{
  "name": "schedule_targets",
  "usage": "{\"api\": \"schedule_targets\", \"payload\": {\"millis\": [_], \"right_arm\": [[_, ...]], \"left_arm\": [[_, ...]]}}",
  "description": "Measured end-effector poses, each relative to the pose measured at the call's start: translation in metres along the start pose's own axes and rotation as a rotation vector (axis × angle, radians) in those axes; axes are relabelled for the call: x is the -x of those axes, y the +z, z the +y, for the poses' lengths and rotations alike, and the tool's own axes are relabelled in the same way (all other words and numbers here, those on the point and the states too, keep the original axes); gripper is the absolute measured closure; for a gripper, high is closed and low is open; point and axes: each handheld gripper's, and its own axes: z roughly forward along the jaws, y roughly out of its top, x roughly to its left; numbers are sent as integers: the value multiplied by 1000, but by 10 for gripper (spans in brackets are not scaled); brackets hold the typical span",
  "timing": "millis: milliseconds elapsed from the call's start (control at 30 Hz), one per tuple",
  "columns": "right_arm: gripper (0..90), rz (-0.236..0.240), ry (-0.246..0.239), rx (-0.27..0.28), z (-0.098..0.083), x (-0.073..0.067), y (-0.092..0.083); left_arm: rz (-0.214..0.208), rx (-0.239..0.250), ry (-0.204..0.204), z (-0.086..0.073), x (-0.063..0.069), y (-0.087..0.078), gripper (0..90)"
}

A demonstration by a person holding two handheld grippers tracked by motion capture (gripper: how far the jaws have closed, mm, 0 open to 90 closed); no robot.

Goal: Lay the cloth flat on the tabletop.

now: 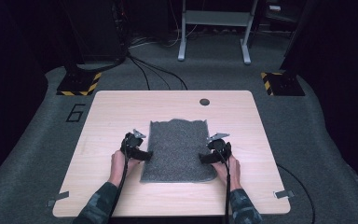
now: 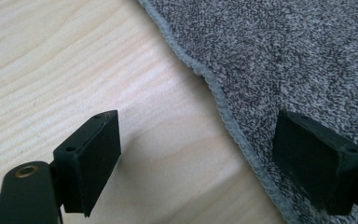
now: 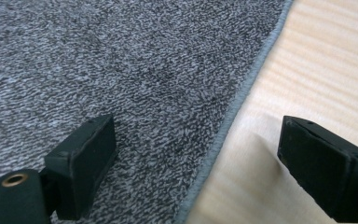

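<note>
Fuzzy speckled grey towel (image 1: 178, 150), flat rectangle with stitched rim and wavy far edge, lies on smooth pale wooden table (image 1: 112, 112).

Left gripper (image 1: 145, 155): blocky black jaws wide apart, towel's left rim between them, nothing pinched.

Right gripper (image 1: 205, 158): jaws wide apart, straddling right rim, one jaw over fluffy cloth, other over bare wood.

Looks like lab or recording studio. Grey carpet floor (image 1: 37, 140), number 6 (image 1: 76, 113) marked on it beside lone wooden table (image 1: 121, 107). Stand bases with yellow-black hazard tape (image 1: 80, 83) at both far corners. Cables (image 1: 154, 70) trailing across floor. Metal frame legs (image 1: 214, 32) behind, dark surroundings.
</note>
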Motion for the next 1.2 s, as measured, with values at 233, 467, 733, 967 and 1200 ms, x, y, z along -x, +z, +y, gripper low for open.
{"api": "schedule_targets", "payload": {"millis": [233,467,733,967,1200], "right_arm": [[113,28,3,5,-13,-2,-10],[123,41,42,62,-4,9,-20],[125,-30,37,-23,6,13,2],[122,-17,63,8,-4,19,-1],[121,32,88,49,-2,22,-12]], "left_arm": [[-24,2,9,-14,7,-11,154],[-25,46,-20,1,-2,-17,151],[18,-16,-41,16,-10,10,154],[14,-12,-70,9,-14,8,153],[-4,24,-103,15,-19,-2,143]]}}
